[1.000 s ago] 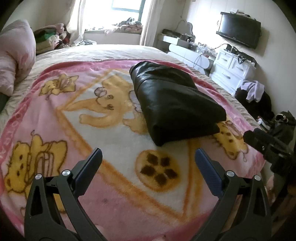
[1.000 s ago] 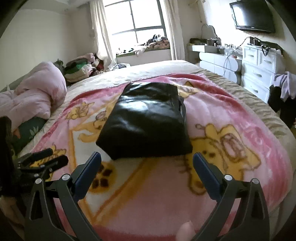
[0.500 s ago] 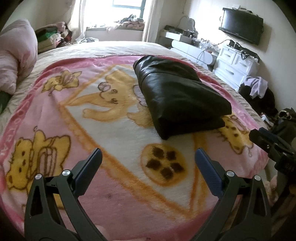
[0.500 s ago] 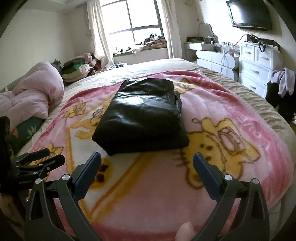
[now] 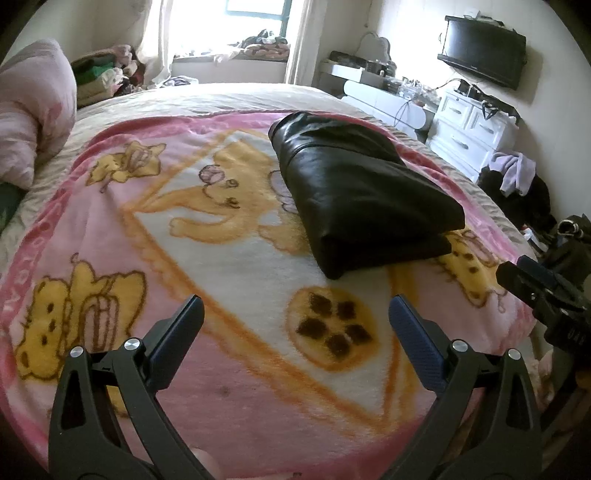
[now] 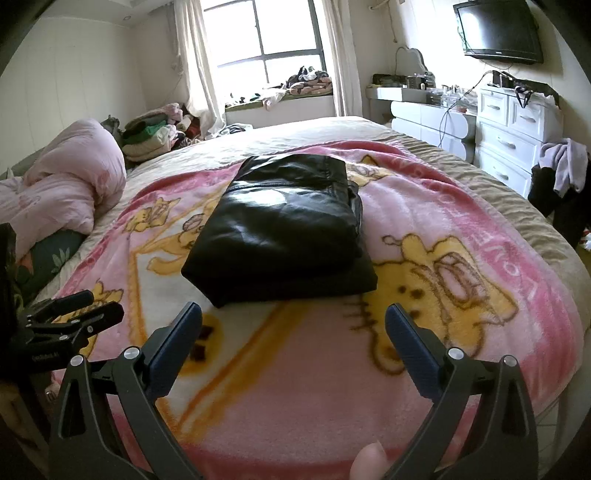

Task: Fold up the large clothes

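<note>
I see the black garment folded into a thick rectangular bundle on the pink cartoon blanket, lying flat with its layered edge toward me. From my left gripper the garment sits ahead and to the right, apart from the fingertips, with a round biscuit print on the blanket between them. From my right gripper the garment lies straight ahead and slightly left, its near edge just beyond the tips, not touching. Both grippers hang over the blanket's near part with their jaws spread wide and nothing between them. In the left view the right gripper shows at the right of the garment, by the blanket's edge; in the right view the left gripper shows to the garment's left, low over the blanket, and from there I cannot tell how its jaws stand. Left of the garment a pink duvet is bunched up. Beyond the garment are a clothes pile and the window; to the garment's right stand white drawers with a TV above.
</note>
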Tool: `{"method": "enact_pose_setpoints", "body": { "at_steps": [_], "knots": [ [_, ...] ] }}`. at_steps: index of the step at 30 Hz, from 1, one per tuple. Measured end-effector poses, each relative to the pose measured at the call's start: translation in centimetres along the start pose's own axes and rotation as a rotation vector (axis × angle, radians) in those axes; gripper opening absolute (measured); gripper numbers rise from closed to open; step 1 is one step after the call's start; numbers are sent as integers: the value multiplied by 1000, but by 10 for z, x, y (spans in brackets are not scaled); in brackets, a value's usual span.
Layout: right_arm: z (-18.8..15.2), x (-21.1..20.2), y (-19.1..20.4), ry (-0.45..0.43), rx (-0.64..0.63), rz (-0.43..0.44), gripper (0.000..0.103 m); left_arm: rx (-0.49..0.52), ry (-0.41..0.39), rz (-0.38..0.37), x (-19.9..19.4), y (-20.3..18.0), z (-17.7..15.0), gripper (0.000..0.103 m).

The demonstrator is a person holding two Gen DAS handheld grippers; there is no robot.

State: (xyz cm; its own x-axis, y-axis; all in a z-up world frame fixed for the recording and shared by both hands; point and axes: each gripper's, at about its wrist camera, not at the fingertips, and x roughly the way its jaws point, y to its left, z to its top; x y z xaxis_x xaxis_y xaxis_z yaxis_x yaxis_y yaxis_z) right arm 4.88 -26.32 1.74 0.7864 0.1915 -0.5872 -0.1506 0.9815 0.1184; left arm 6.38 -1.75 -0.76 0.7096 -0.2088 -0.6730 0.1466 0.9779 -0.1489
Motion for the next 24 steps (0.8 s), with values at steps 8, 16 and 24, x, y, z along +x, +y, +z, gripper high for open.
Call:
{"method": "enact_pose_setpoints", "body": {
  "at_steps": [8,16,24],
  "knots": [
    [-2,1,1,7,-4,-7,99,1,-2,0,0,0,0,94],
    [-4,3,0,14,0,2,99,-3,-6,1,-2,3,1,94],
    [-5,5,0,22,5,10,99,-1,-6,5,-3,4,2,94]
  ]
}}
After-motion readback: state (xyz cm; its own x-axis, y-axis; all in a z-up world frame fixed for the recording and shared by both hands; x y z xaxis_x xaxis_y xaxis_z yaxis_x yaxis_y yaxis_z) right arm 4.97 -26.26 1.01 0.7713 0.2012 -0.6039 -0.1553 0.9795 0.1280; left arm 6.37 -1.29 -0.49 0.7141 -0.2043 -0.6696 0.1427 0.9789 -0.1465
